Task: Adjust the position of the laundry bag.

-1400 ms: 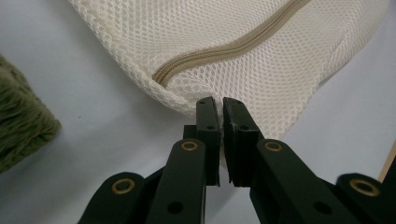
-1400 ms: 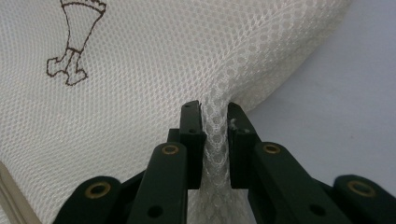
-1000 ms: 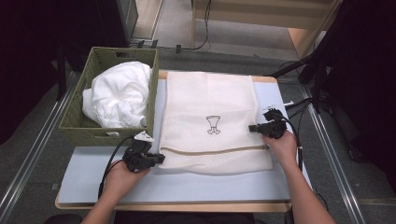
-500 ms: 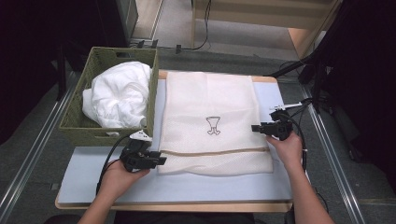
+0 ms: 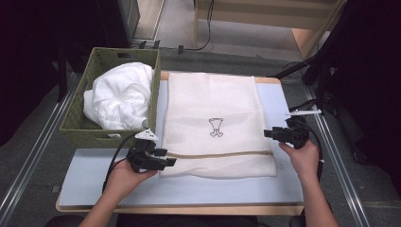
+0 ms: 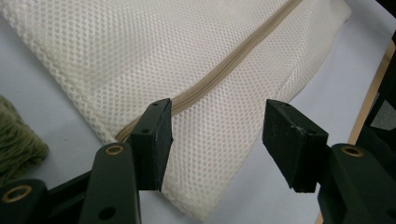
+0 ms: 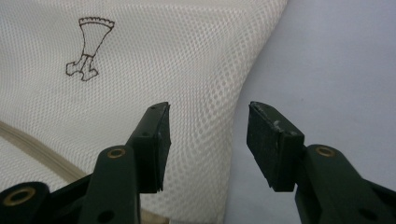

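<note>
Both grippers have let go of the cream mesh laundry bag (image 5: 215,125) since a second ago. The left gripper (image 5: 163,158), which was then pinched down at the bag's near left corner, now has its jaws apart, having just been opening; in the left gripper view the bag's corner and the end of its tan zipper (image 6: 219,74) lie below and between the two black pads (image 6: 154,140), with neither pad pressing the mesh. The hand itself sits in almost the same spot as before. The right gripper (image 5: 272,134) has drawn back from the bag's right edge and now hovers just beside it, over the pale blue table mat (image 5: 288,101); its jaws have just been opening too and stand wide, with nothing clamped. In the right gripper view the bag's edge runs under the gap, mesh beneath the one pad and bare mat beneath the other, and the small printed emblem (image 7: 90,46) lies ahead of that gripper. The bag lies flat, stretched between the two grippers, its zipper running from the left gripper's tips across toward the right one.

A green woven basket (image 5: 78,125) stands just beyond the left gripper, beside the bag's left edge. It holds a bundle of white cloth (image 5: 120,97) that fills most of it and rises above the rim.
</note>
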A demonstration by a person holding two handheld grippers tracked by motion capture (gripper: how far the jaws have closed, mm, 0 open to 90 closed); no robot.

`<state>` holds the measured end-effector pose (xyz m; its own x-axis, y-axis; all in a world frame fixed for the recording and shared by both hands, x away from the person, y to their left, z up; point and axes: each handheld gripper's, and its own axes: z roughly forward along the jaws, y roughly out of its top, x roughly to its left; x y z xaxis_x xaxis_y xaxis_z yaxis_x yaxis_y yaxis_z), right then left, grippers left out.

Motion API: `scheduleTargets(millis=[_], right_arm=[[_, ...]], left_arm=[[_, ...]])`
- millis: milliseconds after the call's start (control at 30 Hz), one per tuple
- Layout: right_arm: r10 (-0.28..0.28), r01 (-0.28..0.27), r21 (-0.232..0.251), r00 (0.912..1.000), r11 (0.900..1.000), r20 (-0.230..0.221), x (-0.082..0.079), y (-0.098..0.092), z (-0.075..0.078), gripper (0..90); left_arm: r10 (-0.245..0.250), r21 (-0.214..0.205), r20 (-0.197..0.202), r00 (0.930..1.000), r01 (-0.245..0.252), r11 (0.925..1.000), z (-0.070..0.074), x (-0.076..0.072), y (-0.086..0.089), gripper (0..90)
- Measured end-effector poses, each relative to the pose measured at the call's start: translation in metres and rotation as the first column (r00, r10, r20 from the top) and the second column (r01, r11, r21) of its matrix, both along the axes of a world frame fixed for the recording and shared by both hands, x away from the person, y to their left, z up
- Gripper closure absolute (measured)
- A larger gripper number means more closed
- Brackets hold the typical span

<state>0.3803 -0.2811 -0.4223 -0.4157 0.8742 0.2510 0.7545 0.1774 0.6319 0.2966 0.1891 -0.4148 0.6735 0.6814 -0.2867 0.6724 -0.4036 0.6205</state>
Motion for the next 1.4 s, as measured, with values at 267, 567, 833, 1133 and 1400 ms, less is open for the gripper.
scheduleTargets(millis=[267,567,833,1133,1400], right_arm=[[-0.016,0.016,-0.013,0.9998,0.9998,0.008,-0.019,-0.008,0.003,48.8],[-0.037,0.037,-0.015,0.9992,0.9992,0.015,-0.036,-0.015,0.004,50.0],[-0.052,0.052,-0.028,0.9986,0.9983,-0.001,-0.045,-0.021,-0.002,55.9],[-0.056,0.058,0.026,0.9947,0.9979,-0.086,-0.045,-0.028,-0.019,89.4],[-0.025,0.032,0.050,0.9913,0.9983,-0.129,-0.036,-0.027,-0.034,90.0]], left_arm=[[-0.029,0.003,0.002,0.9996,0.029,0.9996,0.000,0.004,-0.010,41.5],[-0.081,-0.012,0.000,0.9967,0.081,0.9966,-0.001,0.013,-0.027,40.1],[-0.127,-0.020,0.019,0.9917,0.128,0.9916,-0.003,0.020,-0.044,40.3],[-0.146,-0.014,0.025,0.9890,0.146,0.9891,-0.004,0.025,-0.053,40.6],[-0.157,-0.009,0.032,0.9871,0.157,0.9875,-0.005,0.025,-0.056,40.9]])
